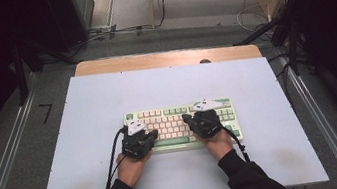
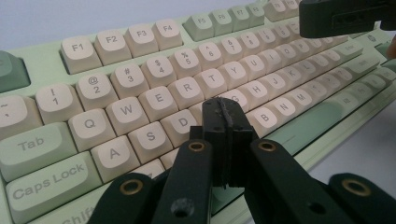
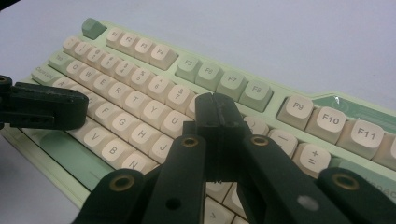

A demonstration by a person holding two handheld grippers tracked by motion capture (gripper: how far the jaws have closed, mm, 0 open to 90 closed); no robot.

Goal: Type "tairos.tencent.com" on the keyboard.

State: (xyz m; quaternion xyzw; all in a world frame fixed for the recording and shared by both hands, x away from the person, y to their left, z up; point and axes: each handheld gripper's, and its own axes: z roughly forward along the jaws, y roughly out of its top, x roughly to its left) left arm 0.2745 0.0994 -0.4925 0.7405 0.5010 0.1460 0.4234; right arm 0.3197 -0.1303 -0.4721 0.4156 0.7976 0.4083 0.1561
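black sleeves (image 1: 242,179) and two hands come in from 6 o'clock of the high view, each hand wrapped around a black gripper. the left hand (image 1: 129,167) holds the left gripper (image 1: 150,136) over the near left part of the keyboard (image 1: 179,110), and the right hand (image 1: 219,142) holds the right gripper (image 1: 186,119) over its middle-right keys. a grey three-cornered plate (image 1: 208,103) sits on top of the right gripper, at 12 o'clock of that hand.

the keyboard is pale green with cream keycaps and green accent keys, lying near the centre of a white board (image 1: 87,137), slightly toward 6 o'clock. in the left gripper view the jaws are pressed together with nothing between them, their joined tip just above the home row, near the d key (image 2: 181,122) and close beside the f key. the other gripper's black tip (image 2: 345,16) hangs at 1 o'clock of that view, over the upper rows.

in the right gripper view the jaws are likewise closed tight and empty, the tip over the keys around u (image 3: 174,120) and j (image 3: 164,145), below the f5 to f8 block (image 3: 222,77). the left gripper's tip (image 3: 46,112) reaches in from 9 o'clock.

the white board rests on a wooden table (image 1: 166,57), whose bare edge shows at 12 o'clock. beyond it lie grey floor (image 1: 148,39) and loose cables (image 1: 116,31).
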